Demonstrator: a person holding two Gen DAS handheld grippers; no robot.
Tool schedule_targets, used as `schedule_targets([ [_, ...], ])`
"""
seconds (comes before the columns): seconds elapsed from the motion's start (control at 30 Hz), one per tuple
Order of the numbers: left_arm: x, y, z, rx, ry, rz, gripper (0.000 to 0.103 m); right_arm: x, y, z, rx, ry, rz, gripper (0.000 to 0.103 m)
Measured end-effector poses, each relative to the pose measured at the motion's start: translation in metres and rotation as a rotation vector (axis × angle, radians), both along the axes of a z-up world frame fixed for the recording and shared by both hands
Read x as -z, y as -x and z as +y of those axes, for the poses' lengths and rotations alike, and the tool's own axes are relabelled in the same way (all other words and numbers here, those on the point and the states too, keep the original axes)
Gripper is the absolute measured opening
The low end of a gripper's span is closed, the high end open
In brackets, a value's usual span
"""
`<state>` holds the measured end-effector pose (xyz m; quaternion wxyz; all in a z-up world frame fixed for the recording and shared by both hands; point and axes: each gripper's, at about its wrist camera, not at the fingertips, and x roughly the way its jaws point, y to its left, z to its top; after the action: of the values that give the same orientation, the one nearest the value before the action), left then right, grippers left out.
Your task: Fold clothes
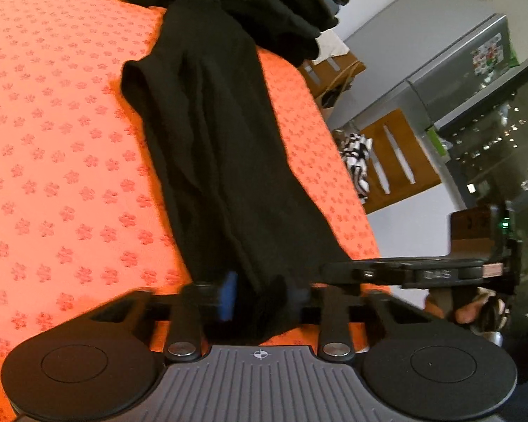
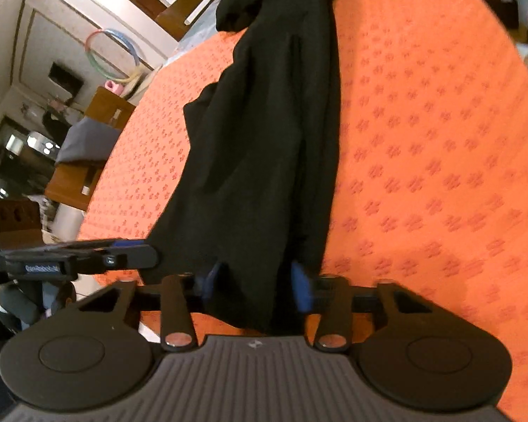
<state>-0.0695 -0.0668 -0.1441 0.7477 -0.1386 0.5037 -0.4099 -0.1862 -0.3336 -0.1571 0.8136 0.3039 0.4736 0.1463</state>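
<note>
Though dark and hard to read in its creases, clearly a soft, light thing: black garment (image 1: 228,147), limp knit cloth, drawn into a long narrow band across the orange patterned cloth (image 1: 52,140) that covers the table. Sags and bunches wherever unsupported; no stiffness to push against, little risk of damage, some risk of slipping free if pinched thinly. Best taken at the near hem corners, well into a gathered bunch and not by one layer.

At the left, left gripper (image 1: 260,297): blue-padded fingers (image 1: 228,295) closed to a narrow gap, packed with a wad of the near edge of the fabric. Farther up the table, a loose pile of dark clothes (image 1: 281,7) touching the band's far end.

At the right, right gripper (image 2: 260,283): jaws wider apart, blue pads (image 2: 301,288) on either side of a thick fold of the same black garment (image 2: 274,123), pressed against it. Both grips side by side at the near end, cloth running away toward the far edge of the table.
</note>
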Motion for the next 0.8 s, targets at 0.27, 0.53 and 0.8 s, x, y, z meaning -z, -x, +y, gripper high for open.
schedule_targets([
  [0.27,-0.019,0.017,0.01,0.011,0.051,-0.053,0.008,-0.028,0.022,0.006,-0.005,0.022,-0.078,0.011],
  [0.53,-0.011,0.037,0.022,0.05,0.015,-0.041,0.009,-0.034,0.054,0.007,-0.02,0.072,-0.073,0.009],
  [0.8,-0.022,0.048,0.027,0.104,-0.119,-0.241,0.046,-0.035,0.072,0.009,-0.003,0.178,-0.076,0.014],
])
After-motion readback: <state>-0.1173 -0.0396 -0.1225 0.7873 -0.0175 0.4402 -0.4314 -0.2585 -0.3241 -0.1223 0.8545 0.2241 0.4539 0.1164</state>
